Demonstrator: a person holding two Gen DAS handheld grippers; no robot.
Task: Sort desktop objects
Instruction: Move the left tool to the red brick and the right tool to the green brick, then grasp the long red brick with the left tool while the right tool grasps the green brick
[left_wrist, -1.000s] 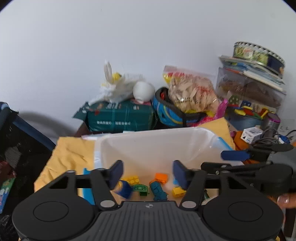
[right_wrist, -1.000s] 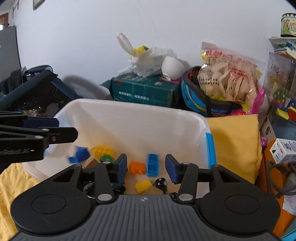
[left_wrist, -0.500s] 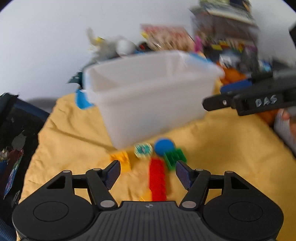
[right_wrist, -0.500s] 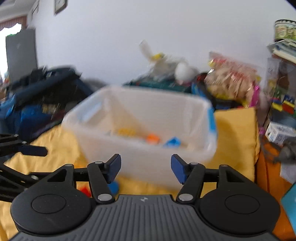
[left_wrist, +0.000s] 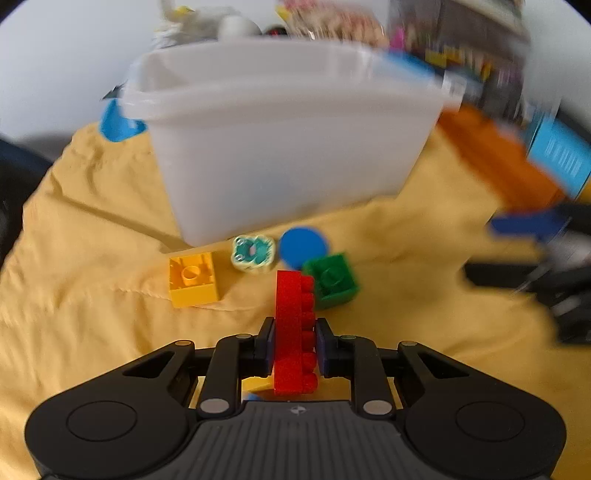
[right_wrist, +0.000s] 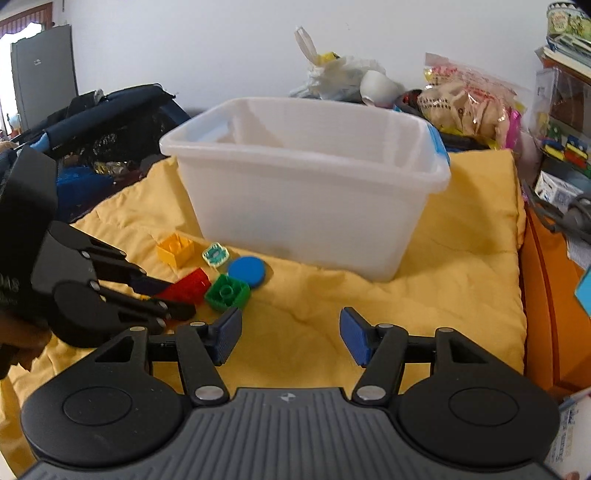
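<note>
Left wrist view: the left gripper (left_wrist: 294, 347) has just closed its jaws on the long red brick (left_wrist: 293, 332), which stands on edge between the pads on the yellow cloth (left_wrist: 92, 314). Judged best practice: lift straight up before travelling, so the brick clears the green brick (left_wrist: 334, 282) touching its far end. Just beyond lie the blue disc (left_wrist: 303, 245), a teal tile (left_wrist: 254, 254) and a yellow brick (left_wrist: 192, 277), then the white bin (left_wrist: 288, 147). The right gripper (right_wrist: 290, 336) hovers half open, empty.
</note>
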